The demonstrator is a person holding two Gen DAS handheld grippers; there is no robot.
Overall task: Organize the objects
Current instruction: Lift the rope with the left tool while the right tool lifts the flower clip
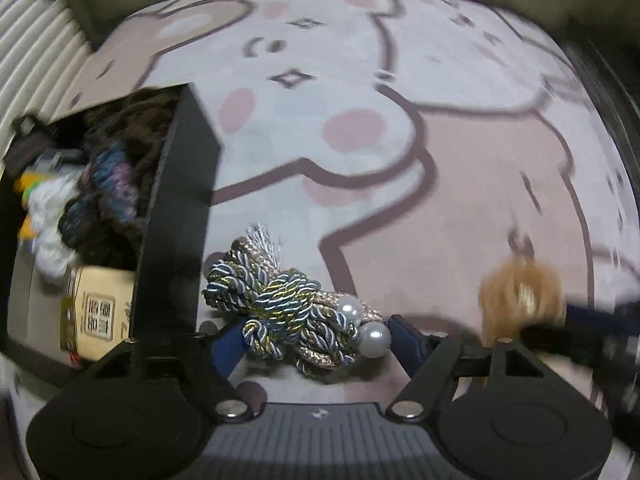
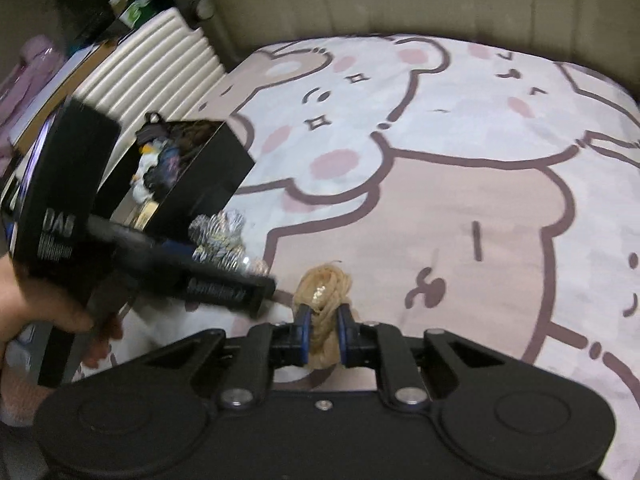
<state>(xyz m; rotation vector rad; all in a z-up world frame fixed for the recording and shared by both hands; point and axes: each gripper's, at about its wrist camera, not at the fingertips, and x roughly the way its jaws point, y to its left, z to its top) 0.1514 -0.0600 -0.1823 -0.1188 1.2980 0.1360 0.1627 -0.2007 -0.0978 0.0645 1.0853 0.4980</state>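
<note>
Left wrist view: the left gripper (image 1: 316, 330) stands wide, its blue-padded fingers (image 1: 230, 340) set apart on either side of a bundle of twisted blue, gold and silver cord with two white pearl beads (image 1: 288, 312). The bundle lies on the pink and white bear-print bedspread (image 1: 360, 80), between the fingers; whether the pads touch it cannot be told. Just left of the left finger rises the dark wall of an open black rectangular box (image 1: 176, 208). Inside it lie a dark brown and blue knitted piece (image 1: 116, 176), a white fluffy item with yellow parts (image 1: 48, 208) and a small tan carton with printed labels (image 1: 96, 312). Off to the right, near the gripper's right finger, a tan fuzzy tuft of thread-like material (image 1: 520, 292) shows blurred, held at the tip of the right gripper (image 1: 560, 328).

Right wrist view: the right gripper (image 2: 322, 330) is narrowed, its blue pads (image 2: 303, 328) pressing both sides of the tan tuft (image 2: 324, 288), which bulges out ahead of the fingertips above the bedspread (image 2: 480, 160). Ahead and to the left, the left gripper (image 2: 224, 280) reaches across, blurred, with the person's left hand (image 2: 36, 300) on its handle. The cord bundle (image 2: 220, 240) lies just beyond it, beside the open black box (image 2: 212, 176). Further left stands a white ribbed panel (image 2: 152, 64).
</note>
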